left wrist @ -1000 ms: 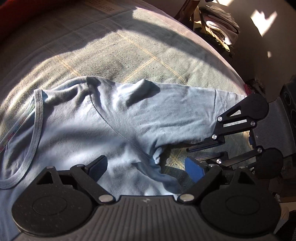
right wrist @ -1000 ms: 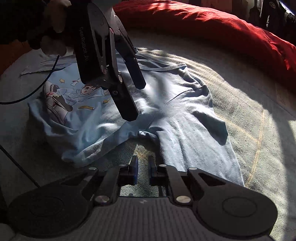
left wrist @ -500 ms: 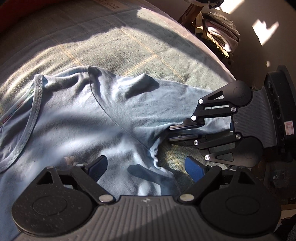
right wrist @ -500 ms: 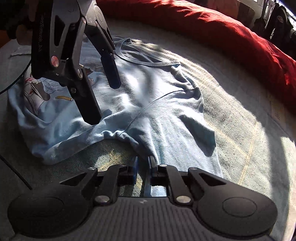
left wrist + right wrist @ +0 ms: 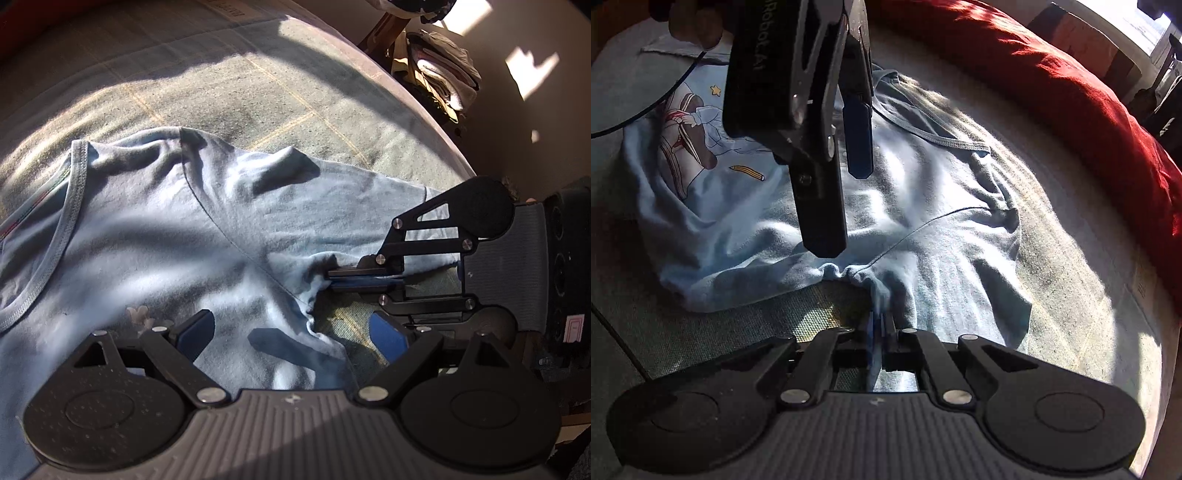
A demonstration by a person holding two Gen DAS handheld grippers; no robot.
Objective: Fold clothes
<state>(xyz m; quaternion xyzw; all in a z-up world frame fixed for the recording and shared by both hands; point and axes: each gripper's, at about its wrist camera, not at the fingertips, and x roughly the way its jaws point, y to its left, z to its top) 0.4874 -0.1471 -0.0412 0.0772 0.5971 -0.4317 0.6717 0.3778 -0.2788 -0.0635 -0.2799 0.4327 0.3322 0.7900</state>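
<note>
A light blue T-shirt [image 5: 155, 236] with a cartoon print [image 5: 687, 140] lies spread on the bed. Its collar [image 5: 70, 192] is at the left of the left wrist view. My left gripper [image 5: 291, 332] is open and hovers over the shirt's body near the armpit; it also shows in the right wrist view [image 5: 846, 206]. My right gripper [image 5: 881, 325] is shut on the lower edge of the sleeve [image 5: 945, 295] near the armpit. It shows from the side in the left wrist view [image 5: 332, 278], pinching bunched fabric.
A grey-green checked bedspread [image 5: 258, 96] lies under the shirt. A red duvet [image 5: 1052, 85] runs along the far side. A pile of clothes [image 5: 443, 74] sits beyond the bed's edge. A black cable [image 5: 613, 125] crosses the left of the bed.
My right gripper slid in along the sleeve's lower edge to the armpit and closed on the fabric. My left gripper shifted slightly over the shirt and stayed open.
</note>
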